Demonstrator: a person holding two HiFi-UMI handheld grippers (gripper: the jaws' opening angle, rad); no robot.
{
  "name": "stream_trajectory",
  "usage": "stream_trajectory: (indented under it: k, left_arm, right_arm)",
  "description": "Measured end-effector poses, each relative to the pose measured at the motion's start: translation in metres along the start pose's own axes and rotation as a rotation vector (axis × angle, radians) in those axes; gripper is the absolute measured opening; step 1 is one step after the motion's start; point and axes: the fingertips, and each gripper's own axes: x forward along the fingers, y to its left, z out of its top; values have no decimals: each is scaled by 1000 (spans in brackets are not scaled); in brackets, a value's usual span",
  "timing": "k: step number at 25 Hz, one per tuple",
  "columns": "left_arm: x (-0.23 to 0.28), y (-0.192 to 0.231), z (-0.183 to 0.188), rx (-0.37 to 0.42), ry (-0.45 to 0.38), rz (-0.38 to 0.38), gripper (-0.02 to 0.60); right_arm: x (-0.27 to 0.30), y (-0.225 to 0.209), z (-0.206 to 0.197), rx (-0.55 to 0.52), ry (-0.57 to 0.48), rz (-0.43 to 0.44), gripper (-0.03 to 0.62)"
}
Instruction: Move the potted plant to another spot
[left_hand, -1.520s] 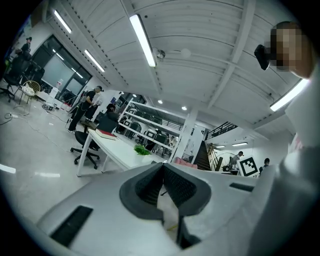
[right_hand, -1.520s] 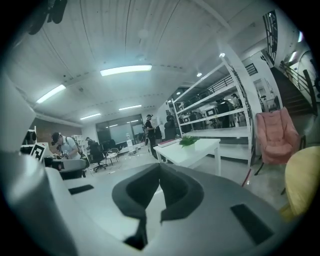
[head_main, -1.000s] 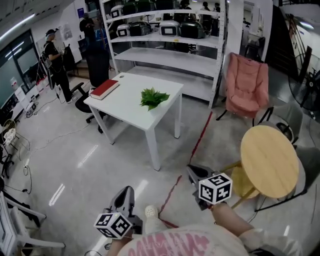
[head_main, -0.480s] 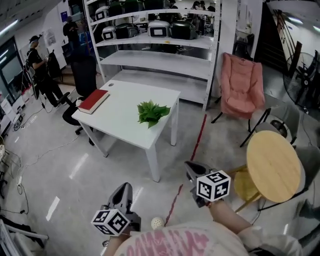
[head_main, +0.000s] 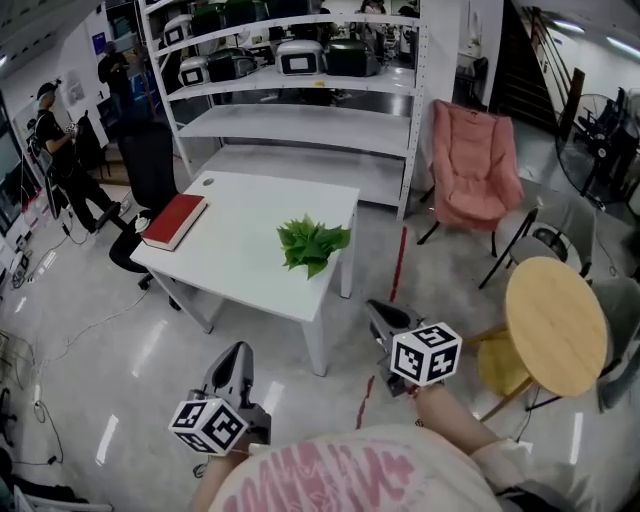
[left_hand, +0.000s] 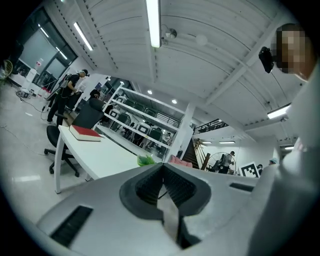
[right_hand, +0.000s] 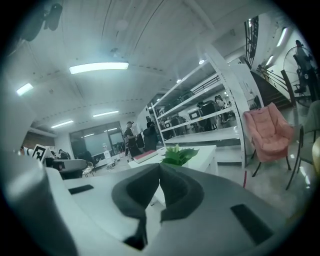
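Observation:
The potted plant (head_main: 312, 243), a small clump of green leaves, stands near the right front corner of the white table (head_main: 235, 270). It also shows just over the jaws in the left gripper view (left_hand: 146, 160) and the right gripper view (right_hand: 177, 154). My left gripper (head_main: 238, 352) is held low over the floor, short of the table's front edge, jaws shut and empty. My right gripper (head_main: 374, 310) is to the right of the table's front leg, likewise shut with nothing in it. Both point toward the table, well apart from the plant.
A red book (head_main: 173, 221) lies on the table's left side. Behind the table stands a white shelving rack (head_main: 300, 95), with a pink chair (head_main: 470, 165) to its right. A round wooden table (head_main: 555, 325) is at the right. A red line (head_main: 398, 265) runs across the floor. People stand far left.
The table and plant have drawn nearer and lower in the head view as I moved toward them. Both grippers came forward with me and stayed shut.

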Motion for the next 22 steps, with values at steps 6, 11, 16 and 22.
stream_trajectory:
  k: [6,11,16,22]
  left_arm:
    - [20,32,-9,-26,40,-16,5]
    - [33,50,-25,-71,86,-12,5]
    - [52,71,-42,-128,134,8,5]
    - [85,95,-44,-149,156,36,5]
  right_arm:
    - [35,-9,-21,46,24,-60,6]
    - [52,-13,-41,67,67,-67,6]
    - [77,-28,-64,78,145,-84,6]
    - [125,-42,-71,31,173,-28,8]
